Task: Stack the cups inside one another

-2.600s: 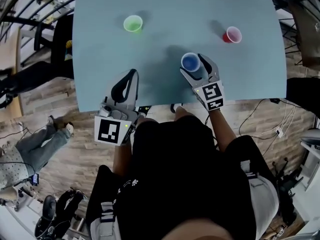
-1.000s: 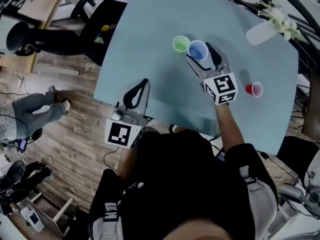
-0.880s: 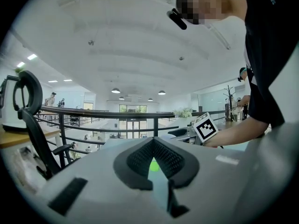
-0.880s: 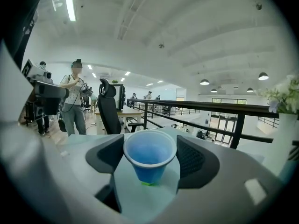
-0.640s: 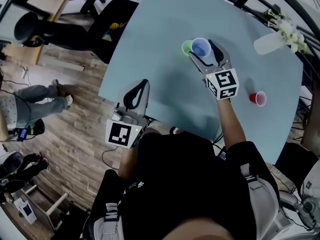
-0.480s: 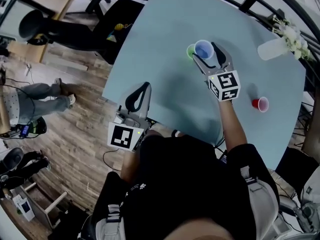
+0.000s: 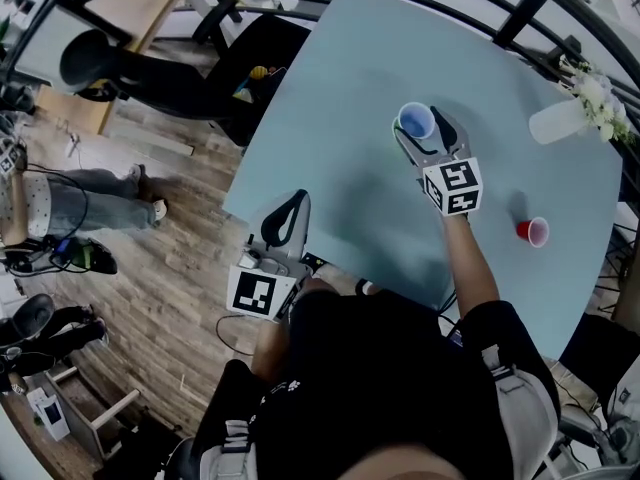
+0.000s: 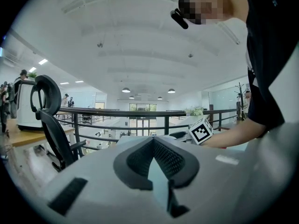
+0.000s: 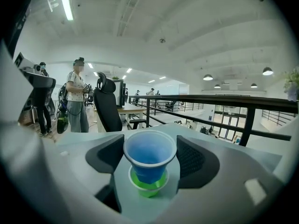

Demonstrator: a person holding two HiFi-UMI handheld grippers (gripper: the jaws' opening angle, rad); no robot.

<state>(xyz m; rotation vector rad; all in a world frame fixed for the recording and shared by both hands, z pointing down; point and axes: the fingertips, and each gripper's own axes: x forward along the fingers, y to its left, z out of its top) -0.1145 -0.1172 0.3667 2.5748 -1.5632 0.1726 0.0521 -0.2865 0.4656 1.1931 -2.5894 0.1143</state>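
Moved across since earlier, our right tongs (image 9: 150, 160) clamp the blue cup (image 7: 415, 121), its base lowered into the green cup (image 9: 148, 186) beneath them for nesting; our left tongs (image 8: 156, 164) sit closed, empty.

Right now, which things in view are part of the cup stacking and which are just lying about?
Job: blue cup in the right gripper's jaws, its base in the green cup; red cup, alone on the table.
Lying about: vase with flowers near the table's edge; office chair beside the table; left gripper, jaws shut, empty.
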